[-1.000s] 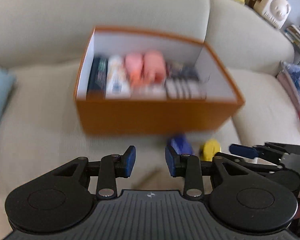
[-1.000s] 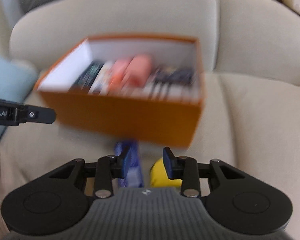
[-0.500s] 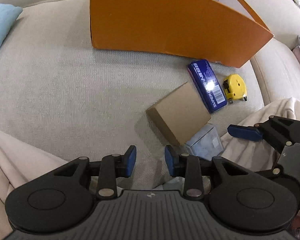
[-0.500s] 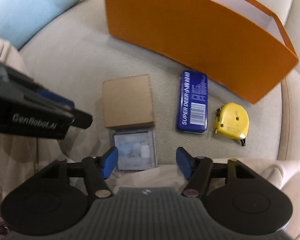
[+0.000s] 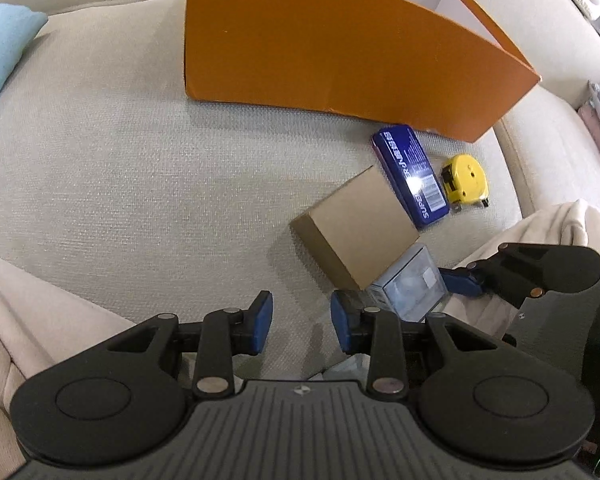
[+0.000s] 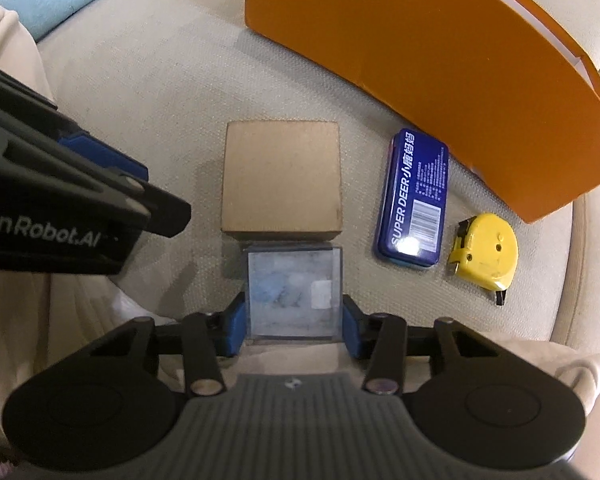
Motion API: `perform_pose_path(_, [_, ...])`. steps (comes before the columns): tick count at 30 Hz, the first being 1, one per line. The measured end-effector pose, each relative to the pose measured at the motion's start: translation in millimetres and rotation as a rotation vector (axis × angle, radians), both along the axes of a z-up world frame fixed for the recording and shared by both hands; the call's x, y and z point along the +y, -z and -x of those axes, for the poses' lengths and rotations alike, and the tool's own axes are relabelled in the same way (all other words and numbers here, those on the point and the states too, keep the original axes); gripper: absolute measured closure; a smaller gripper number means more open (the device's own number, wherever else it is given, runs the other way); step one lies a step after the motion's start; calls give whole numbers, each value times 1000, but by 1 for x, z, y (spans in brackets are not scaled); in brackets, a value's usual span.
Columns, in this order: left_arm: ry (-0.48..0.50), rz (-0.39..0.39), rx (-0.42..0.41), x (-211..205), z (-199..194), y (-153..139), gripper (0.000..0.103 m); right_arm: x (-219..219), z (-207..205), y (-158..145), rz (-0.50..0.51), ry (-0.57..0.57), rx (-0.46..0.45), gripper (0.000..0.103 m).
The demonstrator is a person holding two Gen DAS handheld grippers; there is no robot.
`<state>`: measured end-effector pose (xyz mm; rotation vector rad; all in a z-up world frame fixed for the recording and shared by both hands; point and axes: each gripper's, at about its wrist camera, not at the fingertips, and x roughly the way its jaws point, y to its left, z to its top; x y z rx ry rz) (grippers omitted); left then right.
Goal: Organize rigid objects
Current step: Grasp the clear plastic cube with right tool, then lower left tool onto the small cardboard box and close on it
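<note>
Both claws steeply downward over sofa [image 5: 140,184]

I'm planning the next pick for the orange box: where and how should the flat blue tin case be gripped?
Grip the flat blue tin case across its two long edges near the middle, coming from above. It lies flat on the beige sofa cushion, and there is a gap on both sides, to the plain brown cardboard box and the yellow tape measure.

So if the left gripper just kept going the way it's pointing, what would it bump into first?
Probably just the sofa cushion: nothing lies between the left gripper fingers. The brown cardboard box sits off to its right, though depth is hard to judge.
</note>
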<state>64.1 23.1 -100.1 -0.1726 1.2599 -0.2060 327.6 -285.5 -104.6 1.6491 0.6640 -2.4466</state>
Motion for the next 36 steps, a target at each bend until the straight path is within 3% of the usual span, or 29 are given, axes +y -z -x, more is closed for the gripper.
perform_pose_path(13, [-96,52,-37,16,-3,-10,62,-11,21,-6,6,127,80,55])
perform_pose_path(17, [-125,93,-28,16,-6,-9,46,-3,15,-11,-39,169,114,55])
perform_pose_path(21, [-172,155,5,15,-12,-5,35,20,11,-23,4,320,158,55])
perform_pose_path(22, [-187,165,15,14,-14,-3,33,24,8,-27,1,481,168,55])
perform_pose_path(30, [-292,175,47,-3,-33,-2,21,37,0,-43,-44,618,252,55])
perform_pose_path(36, [-311,108,80,-26,-51,5,20,51,-2,-37,-28,739,207,55])
